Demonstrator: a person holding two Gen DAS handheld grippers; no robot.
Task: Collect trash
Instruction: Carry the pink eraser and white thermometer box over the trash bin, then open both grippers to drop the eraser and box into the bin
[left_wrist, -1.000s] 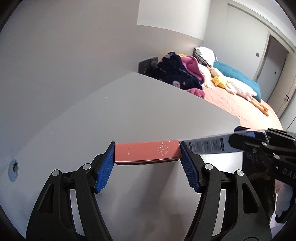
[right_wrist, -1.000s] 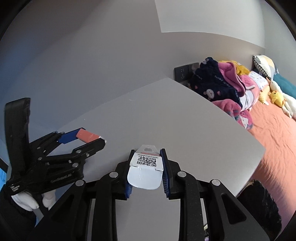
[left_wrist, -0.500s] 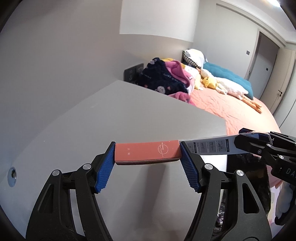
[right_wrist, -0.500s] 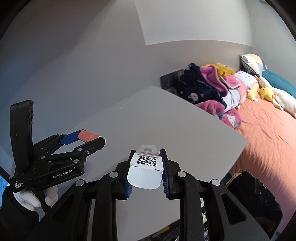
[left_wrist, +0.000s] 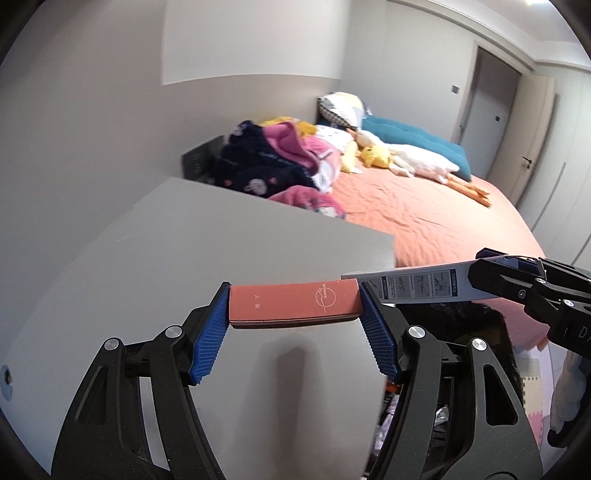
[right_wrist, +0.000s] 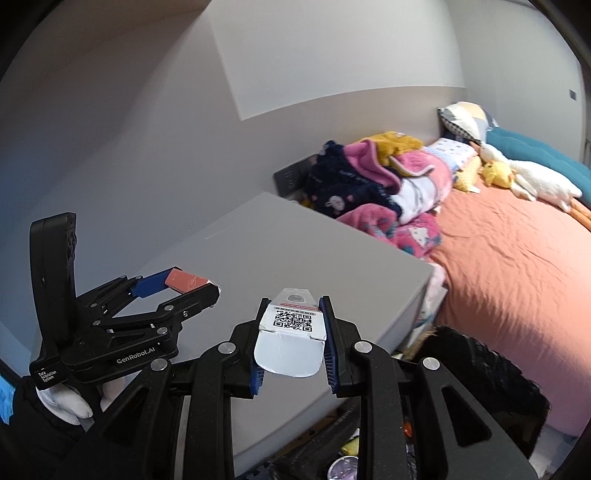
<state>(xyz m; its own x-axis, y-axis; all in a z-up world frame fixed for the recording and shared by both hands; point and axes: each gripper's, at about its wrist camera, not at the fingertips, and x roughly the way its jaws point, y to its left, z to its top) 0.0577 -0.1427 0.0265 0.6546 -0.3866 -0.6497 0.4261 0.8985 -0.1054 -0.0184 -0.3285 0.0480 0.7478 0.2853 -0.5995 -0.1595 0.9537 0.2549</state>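
Trash is sitting in both grippers, up above the grey table (left_wrist: 184, 258). The left gripper (left_wrist: 294, 308) is squeezing a red matchbox (left_wrist: 291, 302) over the table's near edge. The right gripper (right_wrist: 291, 332) is pinching a white card package (right_wrist: 291, 339) near the table's right corner, by the orange bed (right_wrist: 517, 266).

A flat salmon-red box (left_wrist: 293, 303) with a white circle logo is held level, clamped end to end, above the grey counter (left_wrist: 221, 240). A white card package (right_wrist: 291, 334) with a QR code and hang tab is gripped by its side edges, lying flat in the air.
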